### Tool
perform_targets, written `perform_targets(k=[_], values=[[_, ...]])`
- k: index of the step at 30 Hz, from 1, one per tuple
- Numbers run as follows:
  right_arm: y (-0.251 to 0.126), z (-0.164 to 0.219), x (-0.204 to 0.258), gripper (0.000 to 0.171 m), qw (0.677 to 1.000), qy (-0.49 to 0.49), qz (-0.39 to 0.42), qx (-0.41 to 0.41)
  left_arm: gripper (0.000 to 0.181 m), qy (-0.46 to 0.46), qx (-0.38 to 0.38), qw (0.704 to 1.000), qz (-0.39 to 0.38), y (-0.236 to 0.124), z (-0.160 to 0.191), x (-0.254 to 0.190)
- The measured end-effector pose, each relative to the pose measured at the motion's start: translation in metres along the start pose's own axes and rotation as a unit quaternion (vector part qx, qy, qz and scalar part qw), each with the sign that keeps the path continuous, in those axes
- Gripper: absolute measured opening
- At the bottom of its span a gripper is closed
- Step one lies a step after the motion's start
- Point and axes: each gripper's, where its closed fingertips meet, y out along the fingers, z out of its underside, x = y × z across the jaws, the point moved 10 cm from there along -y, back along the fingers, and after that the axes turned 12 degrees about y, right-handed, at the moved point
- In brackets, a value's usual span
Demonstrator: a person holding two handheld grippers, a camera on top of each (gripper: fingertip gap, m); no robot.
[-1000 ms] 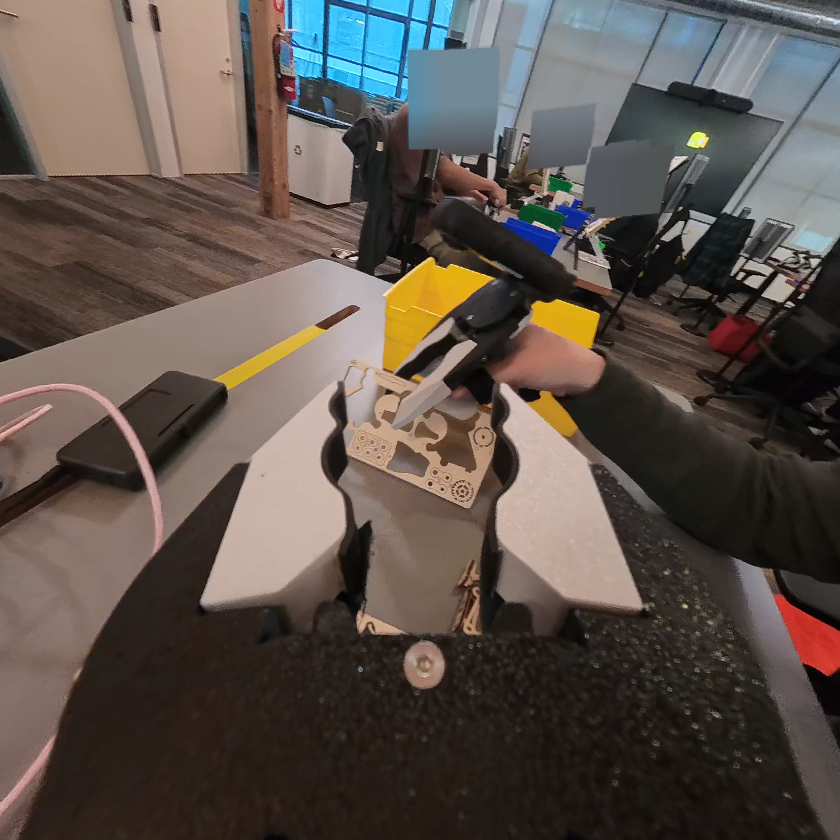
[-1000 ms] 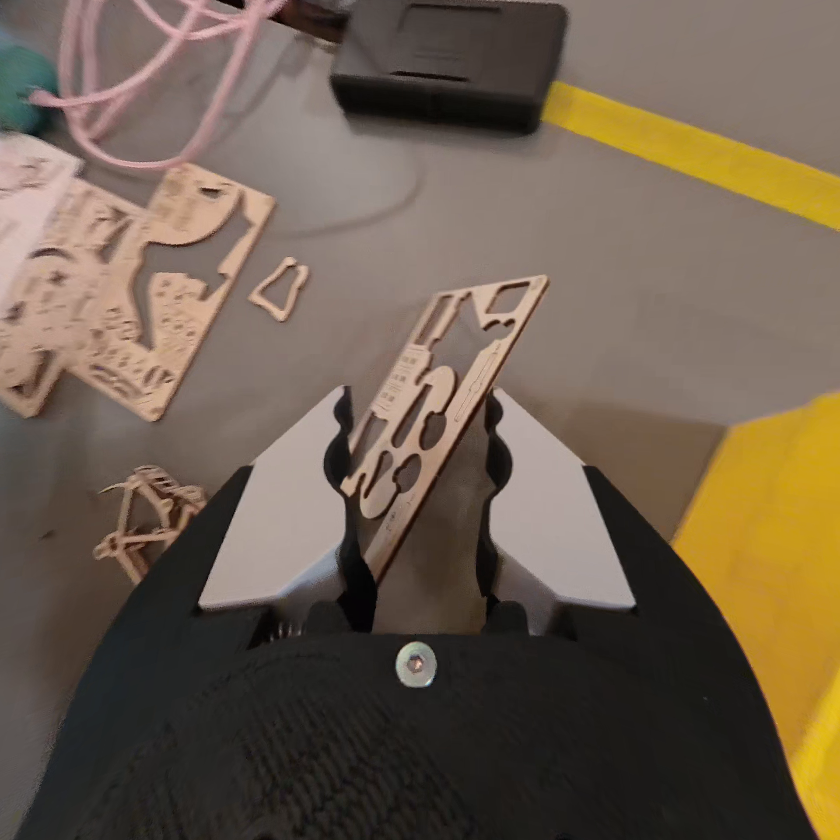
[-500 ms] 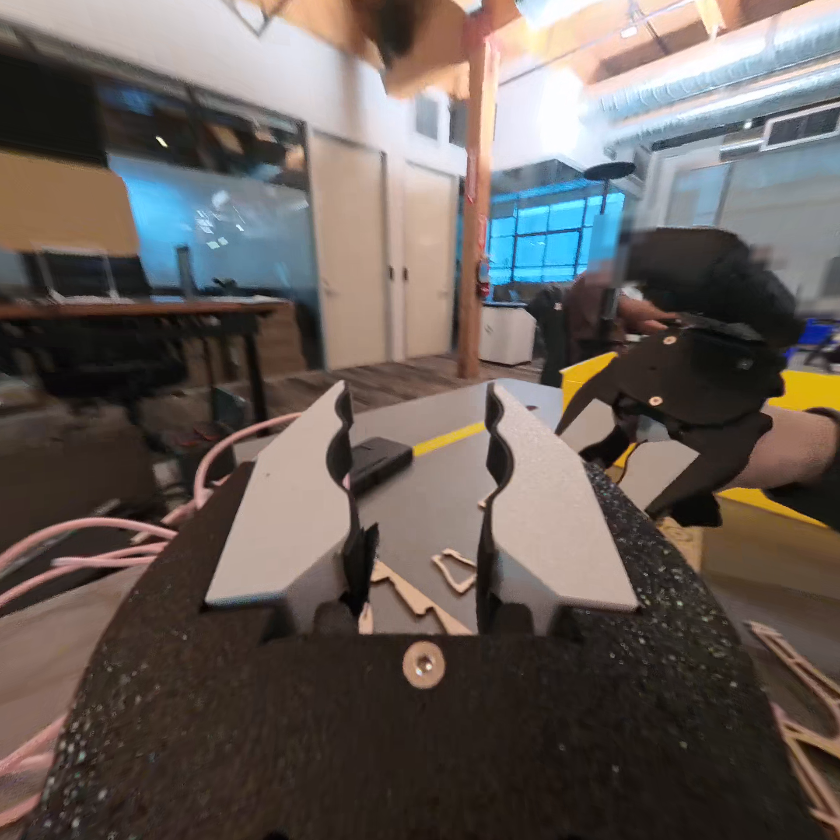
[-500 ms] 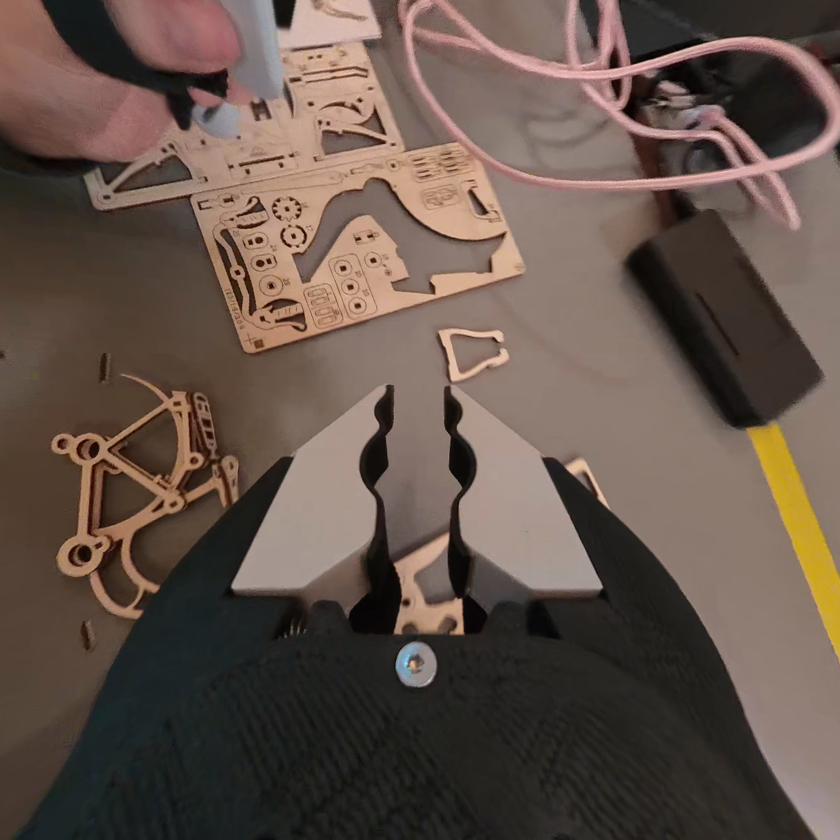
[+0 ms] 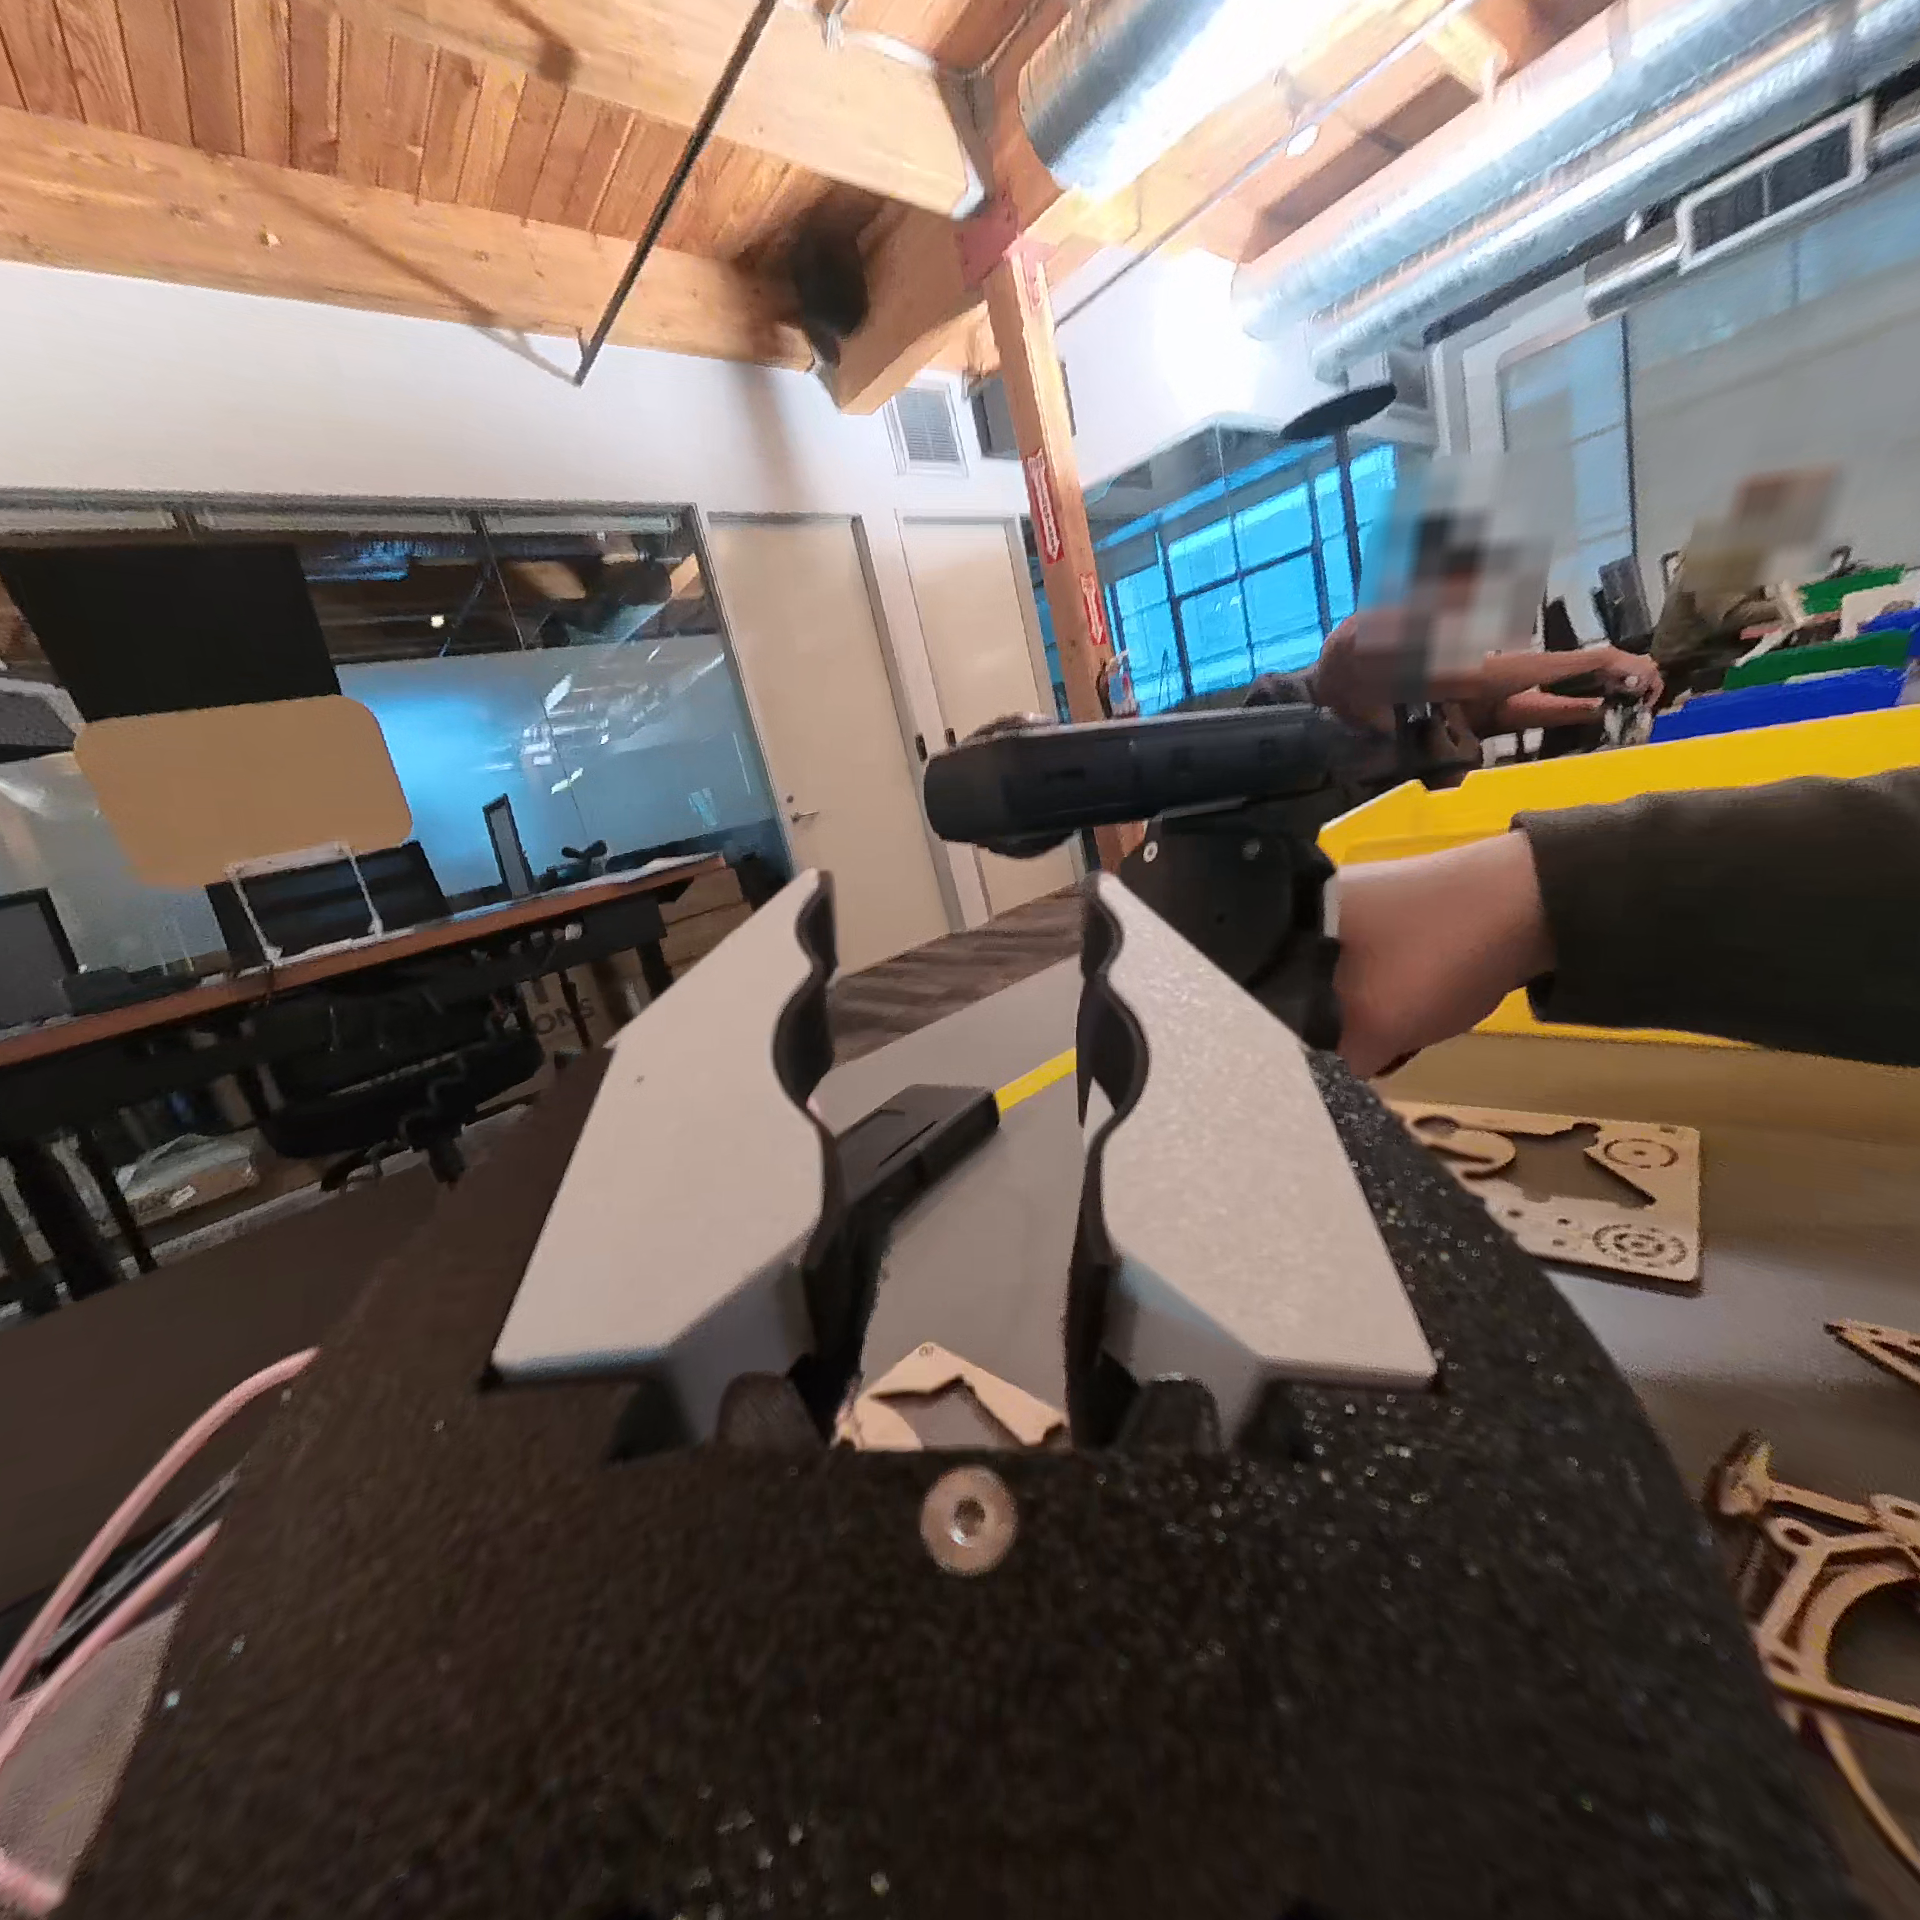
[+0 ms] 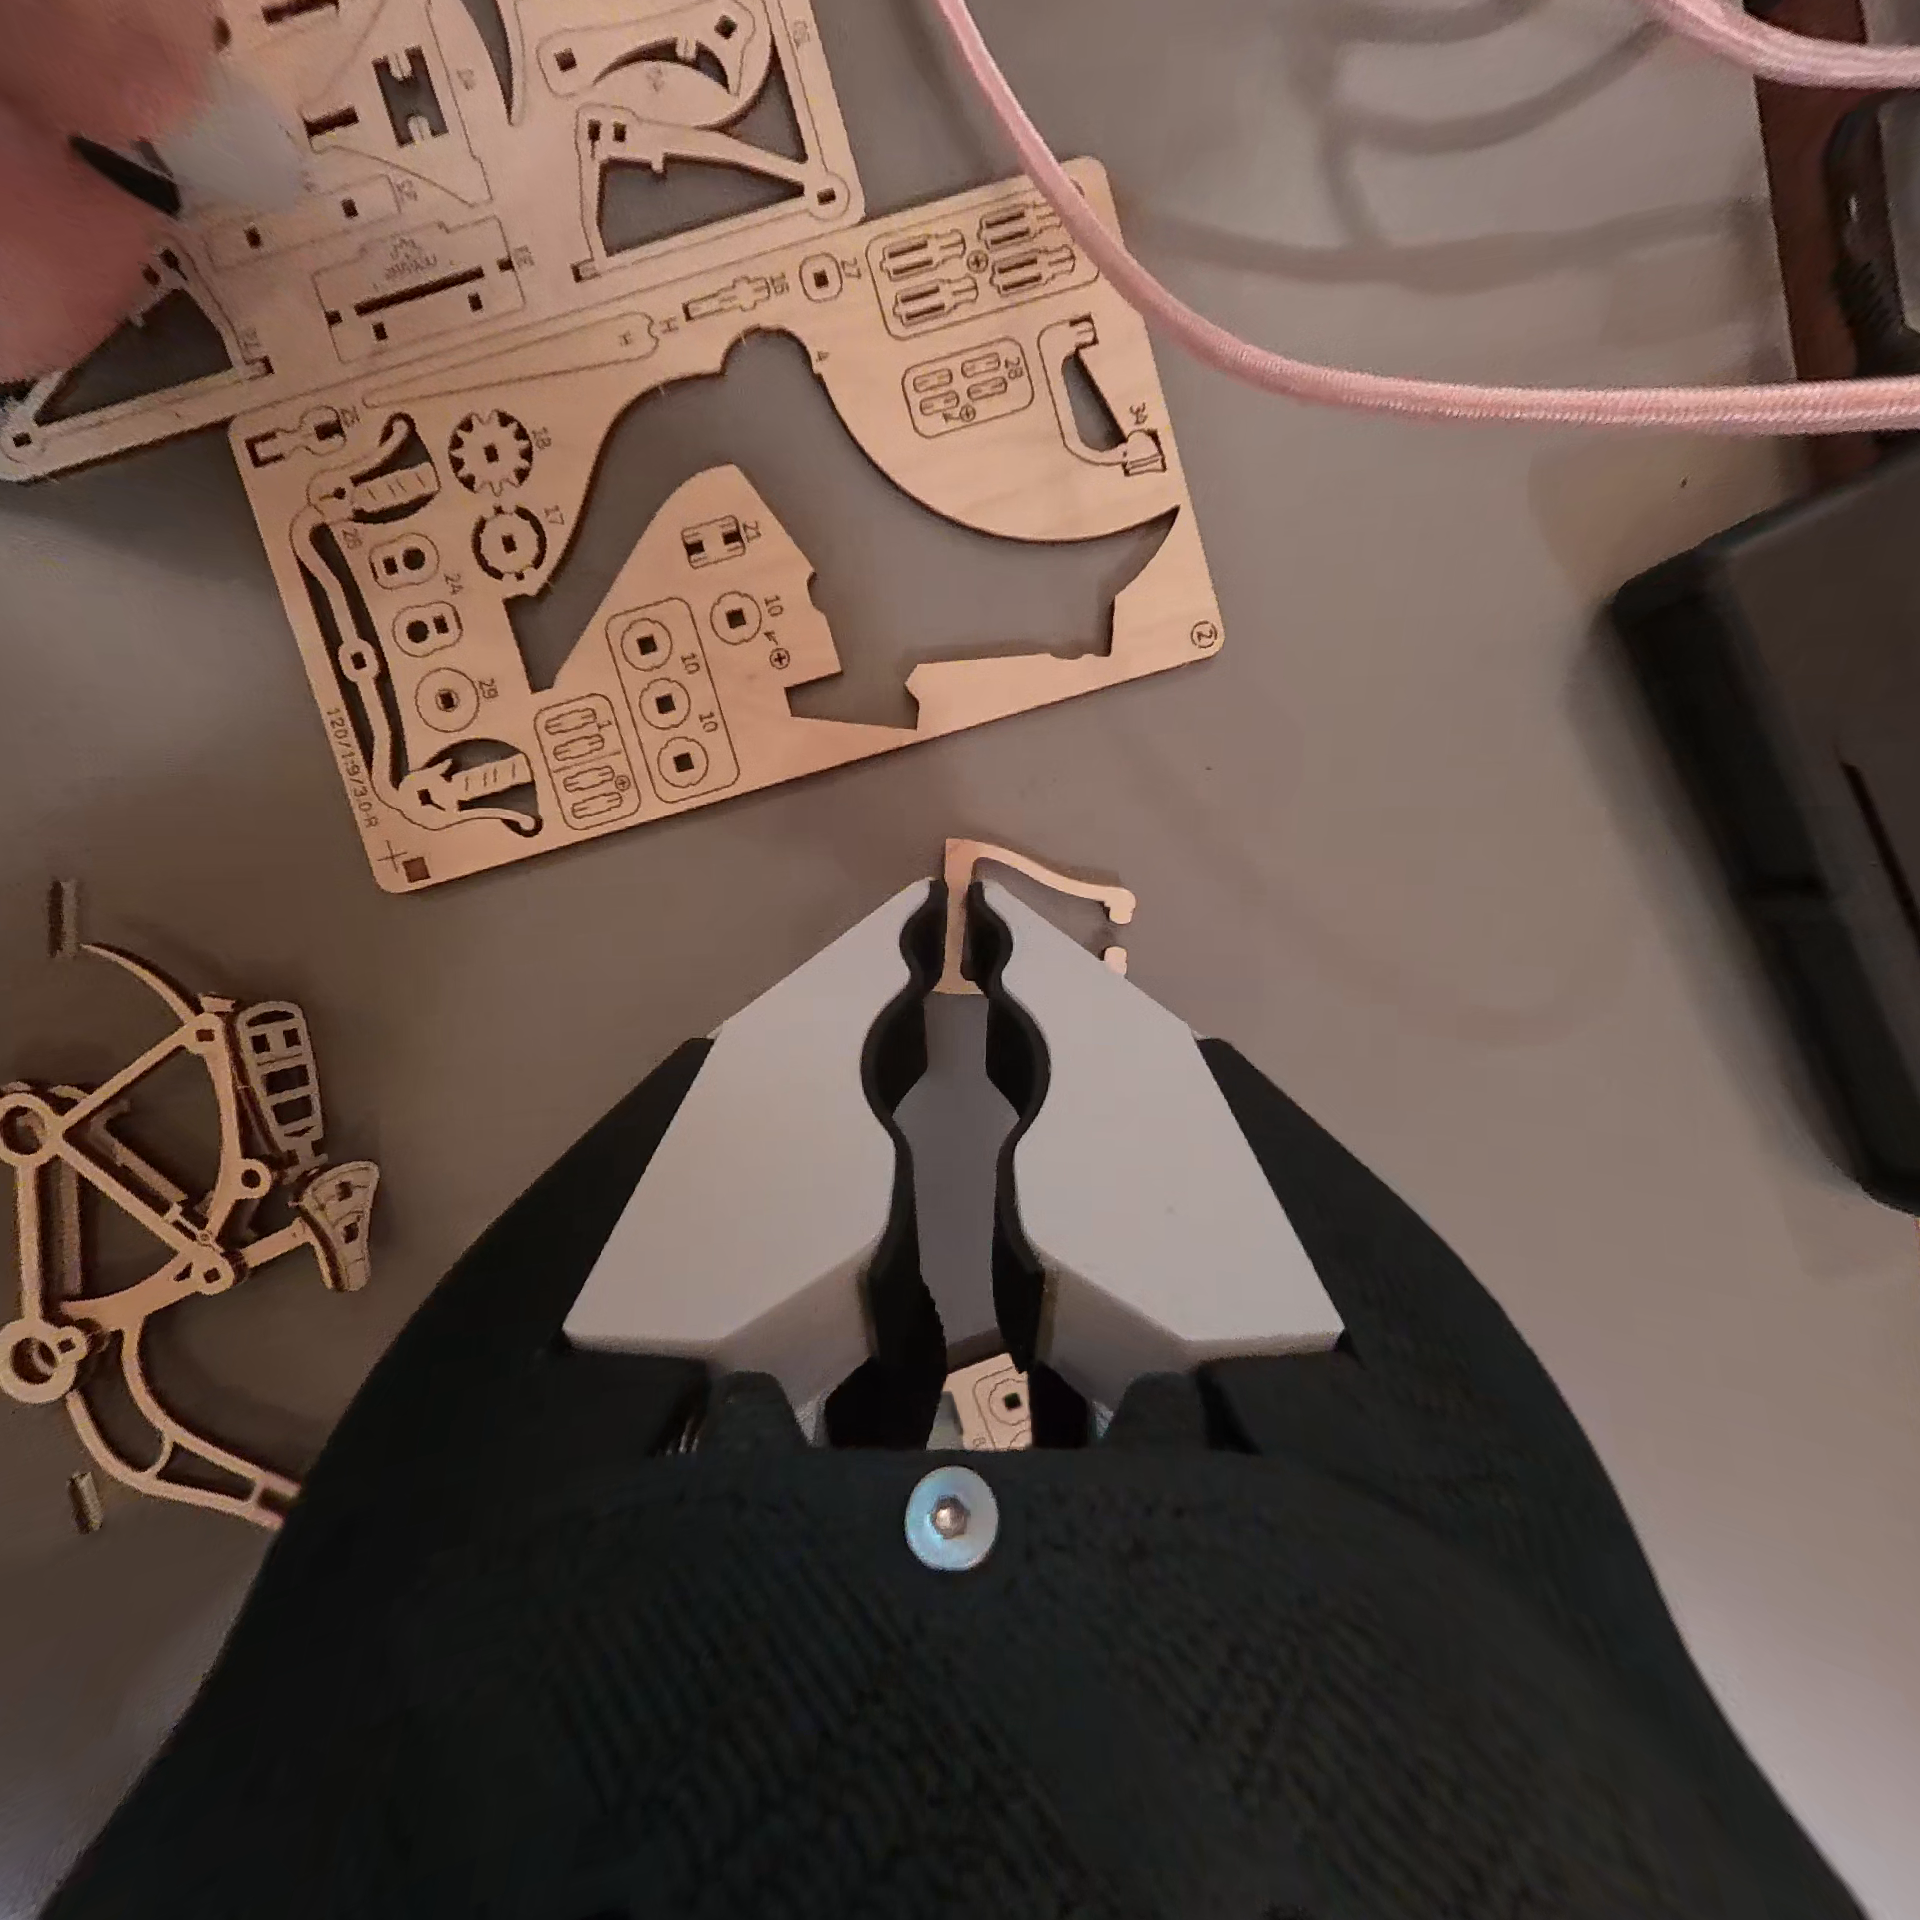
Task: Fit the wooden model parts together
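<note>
In the right wrist view my right gripper [image 6: 952, 896] points down at the grey table [image 6: 1403, 1039]. Its tips are closed on one leg of a small wooden frame piece [image 6: 1049, 878] that lies flat. A cut wooden parts sheet [image 6: 727, 582] lies just beyond it, with a second sheet [image 6: 499, 208] behind. A partly built wooden model [image 6: 177, 1195] lies to the left. My left gripper [image 5: 956, 914] is open and empty, tilted up over the table. A wooden piece [image 5: 945, 1397] shows below its finger bases. The right gripper [image 5: 1195, 894] shows to its right, in a hand.
A black box [image 6: 1787, 831] and a pink cable [image 6: 1351, 364] lie right of the parts. A hand [image 6: 73, 156] is at the top left. In the left wrist view a yellow bin [image 5: 1662, 790] stands behind the right arm and a yellow tape line [image 5: 1029, 1081] crosses the table. My right fingertips sit around 15 cm from my left ones. Between my right fingertips and the partly built wooden model [image 6: 177, 1195] there is roughly 15 cm.
My right gripper no longer holds the wooden sheet; it swung over to the small frame piece and closed on it. My left gripper tilted upward and stayed open.
</note>
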Motion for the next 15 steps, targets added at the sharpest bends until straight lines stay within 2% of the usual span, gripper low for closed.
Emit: perform_targets(k=[3, 7, 11, 15], values=[[-0.007, 0.006, 0.008, 0.002, 1.0, 0.005, 0.001, -0.023, 0.045, 0.002, -0.034, 0.999, 0.007, -0.007, -0.009, -0.001], [-0.035, 0.024, 0.034, 0.002, 0.997, 0.014, 0.012, -0.08, 0.048, 0.018, -0.033, 0.999, 0.012, -0.018, -0.02, -0.008], [-0.069, 0.054, 0.091, 0.001, 0.992, 0.01, 0.008, -0.129, 0.047, -0.017, -0.039, 0.997, 0.065, -0.054, -0.04, -0.035], [-0.079, 0.087, 0.159, 0.001, 0.991, 0.063, -0.025, -0.115, 0.046, 0.03, -0.048, 0.991, 0.122, -0.096, -0.066, -0.063]])
